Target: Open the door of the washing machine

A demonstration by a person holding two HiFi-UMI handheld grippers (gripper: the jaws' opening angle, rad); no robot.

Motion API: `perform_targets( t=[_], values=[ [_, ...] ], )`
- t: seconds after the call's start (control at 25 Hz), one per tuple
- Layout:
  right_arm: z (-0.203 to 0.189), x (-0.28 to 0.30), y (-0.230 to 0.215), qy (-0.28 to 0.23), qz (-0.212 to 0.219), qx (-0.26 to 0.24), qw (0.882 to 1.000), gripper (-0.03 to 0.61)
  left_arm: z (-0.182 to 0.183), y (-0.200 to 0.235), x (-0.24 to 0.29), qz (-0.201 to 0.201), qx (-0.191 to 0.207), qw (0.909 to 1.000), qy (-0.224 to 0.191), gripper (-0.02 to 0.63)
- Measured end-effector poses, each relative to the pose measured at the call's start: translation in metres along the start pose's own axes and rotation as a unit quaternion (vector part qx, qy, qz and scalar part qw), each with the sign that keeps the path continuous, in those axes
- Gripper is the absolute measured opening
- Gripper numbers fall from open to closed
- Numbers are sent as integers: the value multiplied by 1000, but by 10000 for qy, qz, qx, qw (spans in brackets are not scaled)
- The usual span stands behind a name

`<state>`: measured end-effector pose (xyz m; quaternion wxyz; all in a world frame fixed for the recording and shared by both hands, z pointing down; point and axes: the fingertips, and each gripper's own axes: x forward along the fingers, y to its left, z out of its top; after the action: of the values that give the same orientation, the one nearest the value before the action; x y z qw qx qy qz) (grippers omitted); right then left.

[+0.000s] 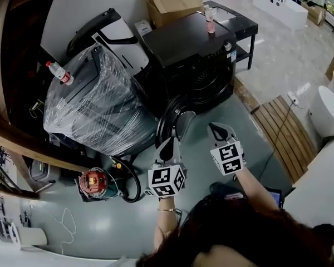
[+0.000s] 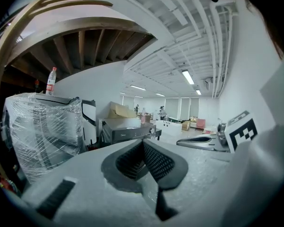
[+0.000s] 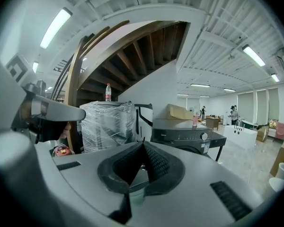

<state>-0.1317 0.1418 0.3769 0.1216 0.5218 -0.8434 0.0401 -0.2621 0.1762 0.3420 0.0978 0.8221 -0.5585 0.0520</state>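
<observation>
I'm hovering the left gripper (image 1: 177, 133) and right gripper (image 1: 218, 131) side by side just in front of the washing machine (image 1: 189, 54), near its round door (image 1: 168, 122), each pressing its fingers together on nothing.

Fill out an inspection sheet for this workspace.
Surface: grey floor, smooth.
Job's things: black washer, door looks shut; pink bottle on top.
Clutter: wrapped appliance with a bottle on it; box; red device; slatted board.
Grippers: left gripper and right gripper both shut, empty, short of the washer.
Cables: black hose; white cord; power strip.
Surroundings: stairs overhead; people far off.
</observation>
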Motion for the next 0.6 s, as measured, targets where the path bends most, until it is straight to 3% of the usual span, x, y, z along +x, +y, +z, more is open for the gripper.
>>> perform_targets(
  t=[0.6],
  values=[
    [7,-43,2,-71,-173,-71,9998,-2,-4,-22,-22,-198,-12,9998,43,12]
  ],
)
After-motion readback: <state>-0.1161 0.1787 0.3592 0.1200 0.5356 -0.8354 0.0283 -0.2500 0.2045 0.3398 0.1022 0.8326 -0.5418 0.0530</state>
